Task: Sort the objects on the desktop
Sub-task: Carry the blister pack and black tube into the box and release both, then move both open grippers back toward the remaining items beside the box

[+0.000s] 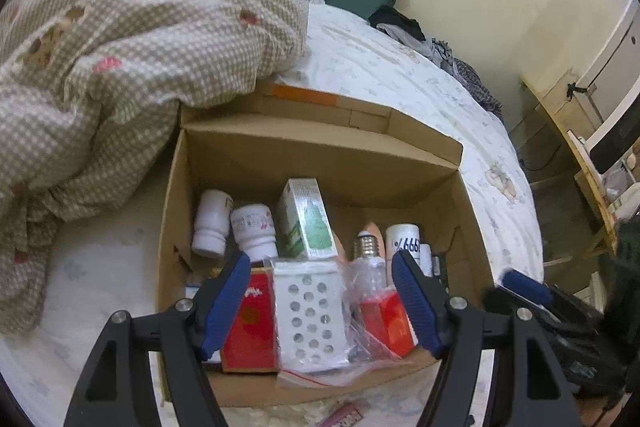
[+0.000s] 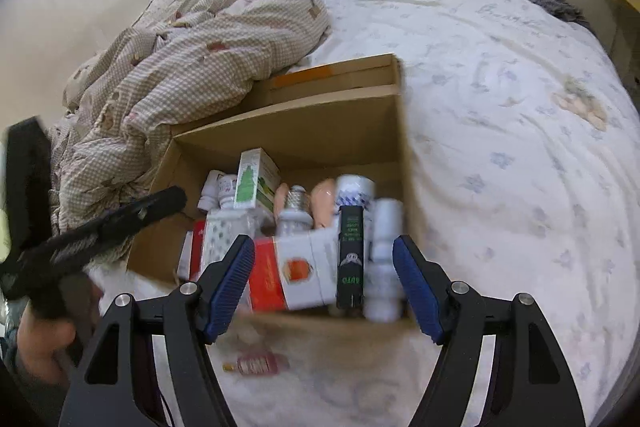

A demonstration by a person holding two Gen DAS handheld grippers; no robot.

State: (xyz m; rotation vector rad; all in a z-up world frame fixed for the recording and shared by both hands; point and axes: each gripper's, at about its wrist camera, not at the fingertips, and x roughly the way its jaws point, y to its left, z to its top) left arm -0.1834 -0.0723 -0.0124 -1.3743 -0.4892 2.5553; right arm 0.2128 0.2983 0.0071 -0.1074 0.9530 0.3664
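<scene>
An open cardboard box point(image 1: 248, 143) point(image 2: 288, 123) sits on the bed, filled with small items. It holds two white bottles point(image 1: 212, 223), a green-and-white carton point(image 1: 306, 219) point(image 2: 252, 179), a bagged light bulb point(image 1: 366, 255), a red box point(image 1: 250, 323) and a white perforated piece point(image 1: 310, 315). The right wrist view adds a red-and-white box point(image 2: 292, 267), a black tube point(image 2: 351, 259) and a white bottle point(image 2: 384, 259). My left gripper point(image 1: 320, 263) hangs open over the box's near side. My right gripper point(image 2: 323, 245) is open too, above the near right corner. Neither holds anything.
A small pink bottle point(image 2: 256, 363) lies on the white sheet point(image 2: 500, 147) in front of the box. A checked quilt point(image 1: 120, 67) is heaped against the box's left and far side. Clothes point(image 1: 400, 23) and a green pillow lie at the bed's head. A wooden desk point(image 1: 592, 179) stands at the right.
</scene>
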